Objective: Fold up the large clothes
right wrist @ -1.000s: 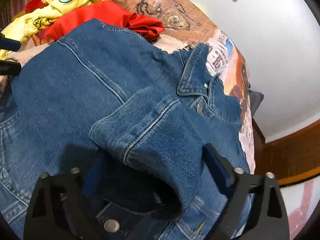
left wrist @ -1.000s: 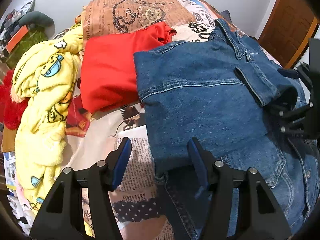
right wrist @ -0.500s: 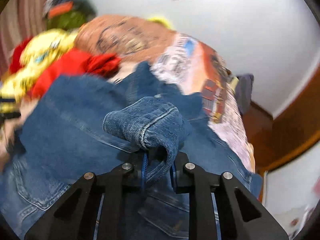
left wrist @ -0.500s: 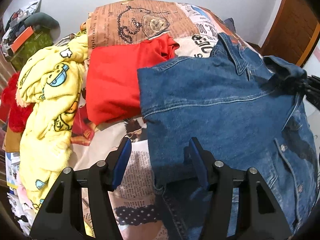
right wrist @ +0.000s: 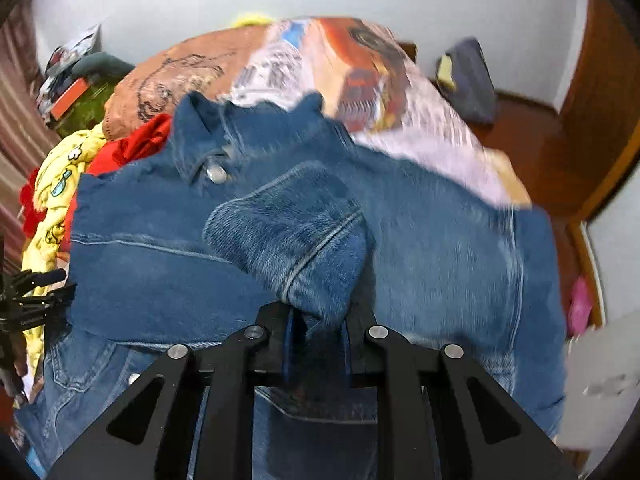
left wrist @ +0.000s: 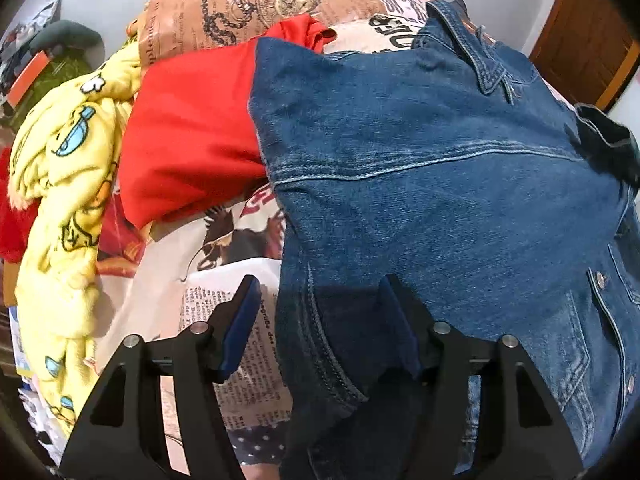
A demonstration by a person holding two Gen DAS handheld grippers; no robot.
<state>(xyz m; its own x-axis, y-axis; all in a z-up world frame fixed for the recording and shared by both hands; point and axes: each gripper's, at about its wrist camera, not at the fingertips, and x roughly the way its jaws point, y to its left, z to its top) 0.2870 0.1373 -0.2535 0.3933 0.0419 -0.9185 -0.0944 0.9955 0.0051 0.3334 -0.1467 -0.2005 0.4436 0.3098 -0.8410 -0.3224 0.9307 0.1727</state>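
One claw [right wrist: 316, 344] pinches the denim jacket [right wrist: 420, 248] cuff.

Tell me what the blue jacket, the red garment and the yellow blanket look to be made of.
Denim jacket: heavy cotton denim, matte, with contrast stitched seams and metal snaps. Red garment: smooth thin knit, probably cotton. Yellow cartoon blanket: fuzzy fleece, likely synthetic.

A bed [left wrist: 224, 300] carries a cover printed with newspaper text and pictures. A red garment [left wrist: 188, 132] lies at centre left. A yellow fleece blanket [left wrist: 68, 184] with cartoon figures lies at its left, touching it. A dark grey cushion [right wrist: 468, 76] rests on the floor at far right, near a wooden door [left wrist: 580, 32].
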